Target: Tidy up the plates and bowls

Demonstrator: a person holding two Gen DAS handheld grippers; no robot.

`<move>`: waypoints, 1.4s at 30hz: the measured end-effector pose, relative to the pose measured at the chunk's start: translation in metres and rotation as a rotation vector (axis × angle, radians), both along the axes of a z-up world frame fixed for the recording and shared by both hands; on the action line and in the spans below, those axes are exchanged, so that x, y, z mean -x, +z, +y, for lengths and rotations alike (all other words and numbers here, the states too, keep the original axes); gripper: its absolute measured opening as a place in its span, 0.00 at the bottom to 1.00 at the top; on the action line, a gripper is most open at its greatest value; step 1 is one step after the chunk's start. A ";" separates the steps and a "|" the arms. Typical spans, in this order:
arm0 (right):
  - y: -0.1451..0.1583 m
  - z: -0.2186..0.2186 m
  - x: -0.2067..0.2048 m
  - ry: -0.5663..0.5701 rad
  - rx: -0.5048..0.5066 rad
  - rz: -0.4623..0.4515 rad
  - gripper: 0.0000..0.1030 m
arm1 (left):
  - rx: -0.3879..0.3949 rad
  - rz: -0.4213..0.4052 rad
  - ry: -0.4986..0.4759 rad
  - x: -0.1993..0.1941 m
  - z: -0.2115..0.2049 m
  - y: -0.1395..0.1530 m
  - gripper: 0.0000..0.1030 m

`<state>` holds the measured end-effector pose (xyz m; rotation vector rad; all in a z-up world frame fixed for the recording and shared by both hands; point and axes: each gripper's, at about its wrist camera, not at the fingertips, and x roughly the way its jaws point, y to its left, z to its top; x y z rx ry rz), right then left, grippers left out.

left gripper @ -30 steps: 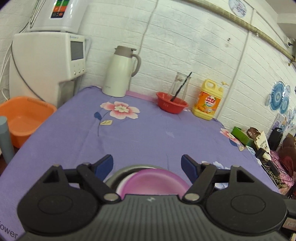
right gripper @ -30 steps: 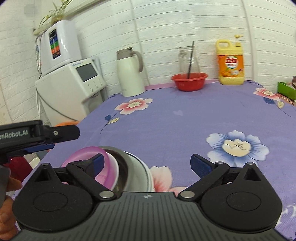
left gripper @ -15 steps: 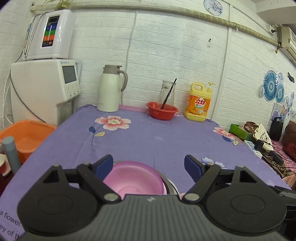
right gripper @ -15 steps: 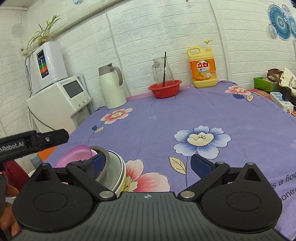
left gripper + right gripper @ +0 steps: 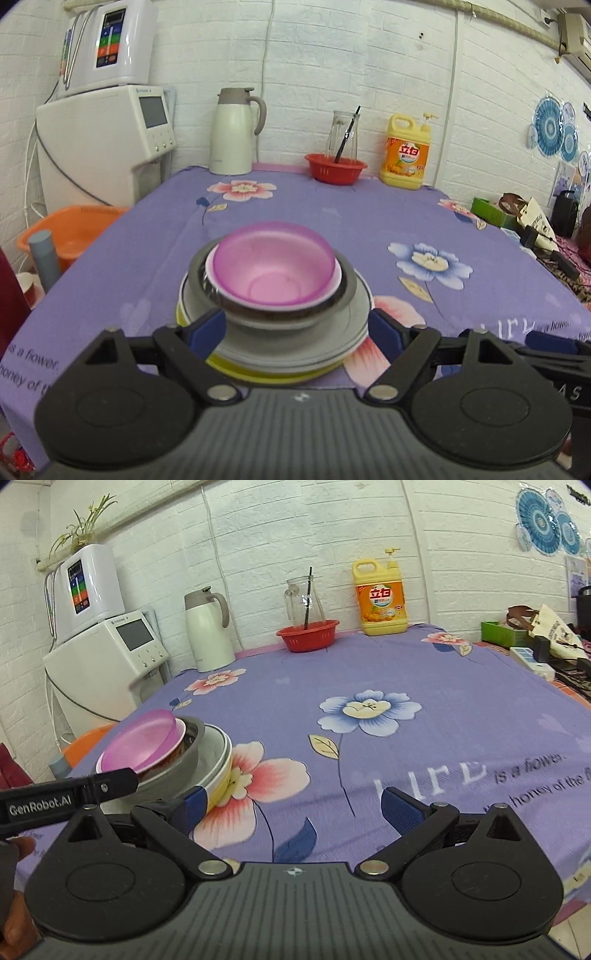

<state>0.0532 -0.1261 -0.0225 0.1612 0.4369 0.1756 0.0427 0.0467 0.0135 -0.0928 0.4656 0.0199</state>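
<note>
Bowls sat nested on the near left of the cloth [image 5: 332, 221]: pink bowl [image 5: 274, 263] in a white one, in a steel bowl [image 5: 273, 312], on plates [image 5: 295, 349]. Half a second earlier the left gripper [image 5: 297, 326] was closer over the stack; it had since drawn back, fingers spread wide and empty. The right gripper [image 5: 293, 806] was likewise open, perhaps just beside the plates' rim.

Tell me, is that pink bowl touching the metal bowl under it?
Cannot tell. In the left wrist view the pink bowl sits inside a white bowl, which is nested in the metal bowl; the white rim separates them, and anything deeper is hidden.
</note>
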 end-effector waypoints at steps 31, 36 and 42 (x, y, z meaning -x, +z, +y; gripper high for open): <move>-0.009 0.017 0.053 -0.031 0.059 0.022 1.00 | 0.027 -0.068 -0.048 0.060 -0.002 -0.003 0.79; -0.010 0.019 0.053 -0.022 0.060 0.025 1.00 | 0.035 -0.066 -0.052 0.060 -0.002 -0.005 0.79; -0.012 0.018 0.053 -0.020 0.053 0.032 1.00 | 0.013 -0.087 -0.033 0.062 -0.003 -0.006 0.79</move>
